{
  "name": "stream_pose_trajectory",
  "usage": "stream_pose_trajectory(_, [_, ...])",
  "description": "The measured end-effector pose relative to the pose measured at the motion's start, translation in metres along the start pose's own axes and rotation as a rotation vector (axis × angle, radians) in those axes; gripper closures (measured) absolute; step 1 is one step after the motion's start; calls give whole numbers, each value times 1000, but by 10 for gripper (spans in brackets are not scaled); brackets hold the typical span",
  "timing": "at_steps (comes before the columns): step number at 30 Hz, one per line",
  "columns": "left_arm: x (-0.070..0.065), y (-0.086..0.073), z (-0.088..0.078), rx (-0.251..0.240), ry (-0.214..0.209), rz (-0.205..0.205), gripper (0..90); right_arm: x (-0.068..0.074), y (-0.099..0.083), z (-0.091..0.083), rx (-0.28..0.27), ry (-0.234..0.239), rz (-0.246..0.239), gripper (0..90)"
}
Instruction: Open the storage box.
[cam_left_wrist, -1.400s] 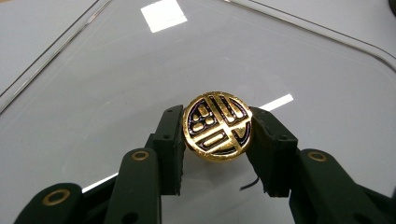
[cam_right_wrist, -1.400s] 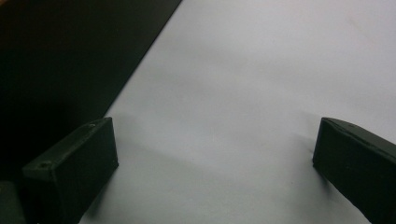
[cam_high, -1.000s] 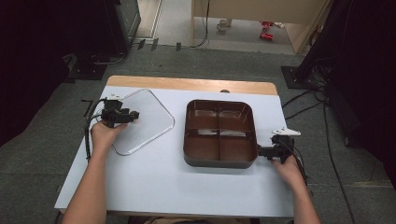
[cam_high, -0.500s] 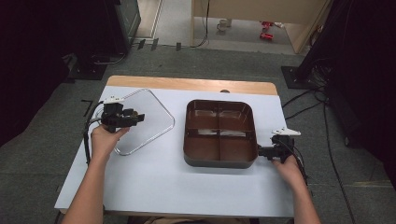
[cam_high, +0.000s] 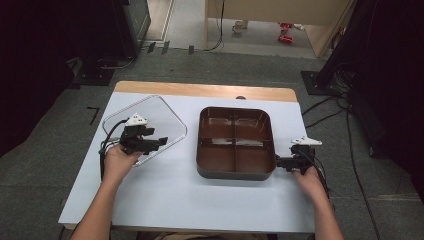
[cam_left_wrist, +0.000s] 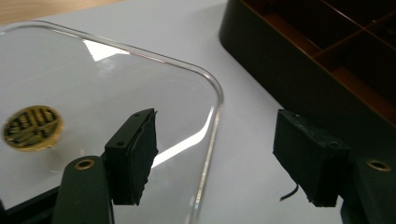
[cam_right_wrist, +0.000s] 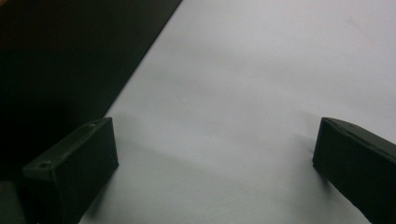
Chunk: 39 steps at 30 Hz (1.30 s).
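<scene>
The clear lid (cam_high: 145, 127) lies flat near the left edge of the pale table (cam_high: 170, 200), which stands on grey carpet, with the brown tray (cam_high: 235, 142) at the table's middle. The left gripper (cam_high: 159, 142) has drawn back toward the lid's near edge, its jaws just opened and released around the rim, while the right gripper (cam_high: 278, 162) stands open at the tray's near right corner as before.

The clear lid (cam_left_wrist: 116, 79) looks like glossy, smooth plastic, catching bright glints along its rounded rim, with a small gold foil-like sticker (cam_left_wrist: 31, 127) on it. The brown tray (cam_high: 235, 142) seems shiny moulded plastic. The table (cam_high: 190, 195) has a matt pale covering over a bare wood edge. Jaw pads look rough, matt black.
</scene>
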<state>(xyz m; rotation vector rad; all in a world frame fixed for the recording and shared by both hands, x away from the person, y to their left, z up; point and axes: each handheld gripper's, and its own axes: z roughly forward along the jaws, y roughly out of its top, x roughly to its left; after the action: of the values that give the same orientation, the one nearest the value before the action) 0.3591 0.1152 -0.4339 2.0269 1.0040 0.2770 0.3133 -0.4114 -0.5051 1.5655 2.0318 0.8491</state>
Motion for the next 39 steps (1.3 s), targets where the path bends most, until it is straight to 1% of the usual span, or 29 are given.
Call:
stream_pose_trajectory(1, [-7,-3,1,5,-5,15,287,0,0,0,0,0,0,0])
stream_pose_trajectory(2, [-7,-3,1,5,-5,15,283,0,0,0,0,0,0,0])
stream_pose_trajectory(3, [-14,-6,2,15,-10,34,280,0,0,0,0,0,0,0])
stream_pose_trajectory(4, [-14,-6,2,15,-10,34,276,0,0,0,0,0,0,0])
stream_pose_trajectory(10, [-32,-16,6,29,-48,64,269,0,0,0,0,0,0,0])
stream_pose_trajectory(12, [-38,-20,9,25,-65,72,266,0,0,0,0,0,-1,0])
stream_pose_trajectory(13, [-43,-23,12,32,-75,84,262,0,0,0,0,0,0,0])
stream_pose_trajectory(14, [-43,-23,12,32,-75,84,260,0,0,0,0,0,0,0])
stream_pose_trajectory(15, [-47,-25,17,40,-84,92,260,0,0,0,0,0,0,0])
stream_pose_trajectory(16, [-47,-25,17,40,-84,92,260,0,0,0,0,0,0,0])
stream_pose_trajectory(17, [-50,-27,22,52,-94,107,260,0,0,0,0,0,0,0])
stream_pose_trajectory(18, [-50,-27,22,52,-94,107,260,0,0,0,0,0,0,0])
stream_pose_trajectory(19, [-53,-28,26,57,-99,123,260,0,0,0,0,0,0,0])
stream_pose_trajectory(22, [-56,-29,30,58,-103,130,260,0,0,0,0,-1,0,0])
stream_pose_trajectory(23, [-59,-30,33,60,-102,139,260,0,0,0,0,-1,-1,0])
stream_pose_trajectory(25, [-60,-30,35,63,-99,142,260,0,0,0,0,-1,-1,0])
stream_pose_trajectory(27, [-62,-32,40,80,-104,151,259,0,0,0,0,-1,-1,0])
stream_pose_trajectory(30, [-65,-33,45,93,-114,152,260,0,0,0,1,0,0,0])
stream_pose_trajectory(32, [-67,-33,48,100,-105,157,259,0,0,0,0,-1,0,0])
stream_pose_trajectory(33, [-68,-34,51,110,-102,170,260,0,0,0,0,-1,0,0])
stream_pose_trajectory(36, [-70,-35,54,123,-103,181,259,0,0,0,0,-1,-1,0])
stream_pose_trajectory(39, [-72,-38,60,157,-107,198,260,0,0,0,1,-1,0,0])
